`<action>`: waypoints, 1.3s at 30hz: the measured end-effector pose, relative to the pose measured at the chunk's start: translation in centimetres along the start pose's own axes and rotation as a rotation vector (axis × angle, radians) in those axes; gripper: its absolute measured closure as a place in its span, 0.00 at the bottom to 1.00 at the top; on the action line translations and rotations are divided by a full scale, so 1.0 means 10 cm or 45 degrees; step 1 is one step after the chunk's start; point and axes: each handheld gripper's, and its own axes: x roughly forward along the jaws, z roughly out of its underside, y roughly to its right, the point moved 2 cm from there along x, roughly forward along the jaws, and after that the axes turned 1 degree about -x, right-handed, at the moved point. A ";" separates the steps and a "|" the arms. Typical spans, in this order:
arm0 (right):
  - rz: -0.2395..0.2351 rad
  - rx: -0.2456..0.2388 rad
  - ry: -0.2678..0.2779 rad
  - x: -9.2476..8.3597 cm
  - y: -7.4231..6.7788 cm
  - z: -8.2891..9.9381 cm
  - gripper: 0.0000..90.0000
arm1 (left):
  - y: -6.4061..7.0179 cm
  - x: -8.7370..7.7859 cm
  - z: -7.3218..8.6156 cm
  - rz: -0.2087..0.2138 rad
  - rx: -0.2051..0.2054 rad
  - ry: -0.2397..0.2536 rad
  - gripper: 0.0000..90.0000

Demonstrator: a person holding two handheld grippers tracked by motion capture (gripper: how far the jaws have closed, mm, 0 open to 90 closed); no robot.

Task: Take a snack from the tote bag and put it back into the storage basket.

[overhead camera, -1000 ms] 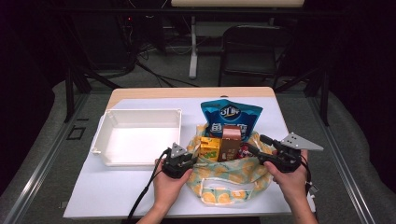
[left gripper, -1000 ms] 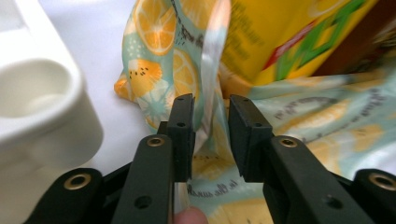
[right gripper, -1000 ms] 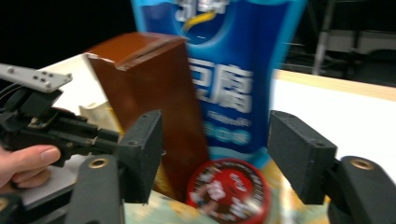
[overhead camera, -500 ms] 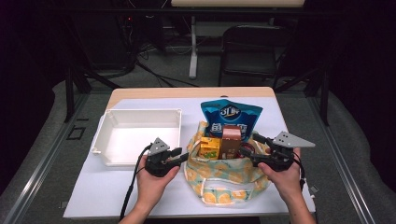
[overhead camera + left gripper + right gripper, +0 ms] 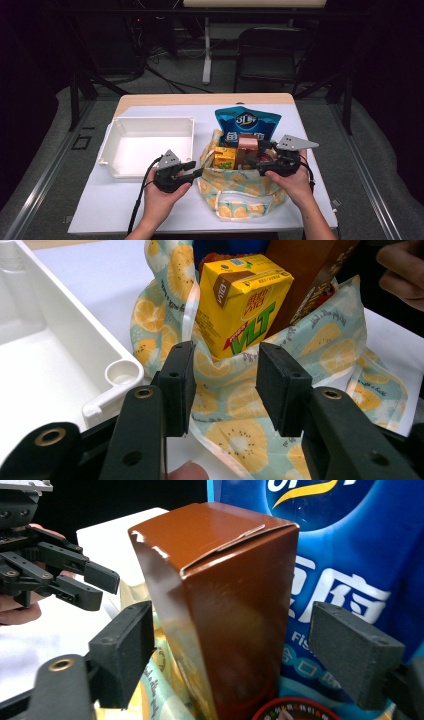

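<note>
A: The tall brown cardboard carton stands upright in the orange-slice print fabric bag, at the near right of the white tabletop. The right gripper has it framed: its fingers stand wide on either side of the carton, and they have just been opening further. Neither pad touches the carton.

B: And the left?

A: The left gripper sits at the bag's left edge, its fingers moderately apart after opening a little, with the bag's printed rim between them but not pinched. Just past them is the yellow juice box, leaning against the brown carton.

B: What worries you?

A: I'd judge the carton comes out next. Nothing holds the bag now, so if the right fingers close and lift, the soft cloth could ride up with the carton. The juice box leans on it and may topple into the bag or over the rim.

B: Anything behind it?

A: The blue snack pouch stands just behind it. A far finger set too deep could catch its foil and drag it along. The white plastic bin to the left is empty and well clear.
</note>
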 end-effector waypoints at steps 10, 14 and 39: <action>-0.122 -0.068 -0.036 0.14 0.05 -0.11 0.17 | 0.00 0.04 0.02 0.027 -0.002 -0.012 0.65; -0.173 -0.085 -0.045 0.18 0.07 -0.11 0.17 | 0.00 0.04 0.03 0.032 -0.001 -0.019 0.65; -0.303 -0.130 -0.131 0.42 0.10 -0.15 0.23 | 0.00 0.08 0.05 0.051 0.002 -0.042 0.65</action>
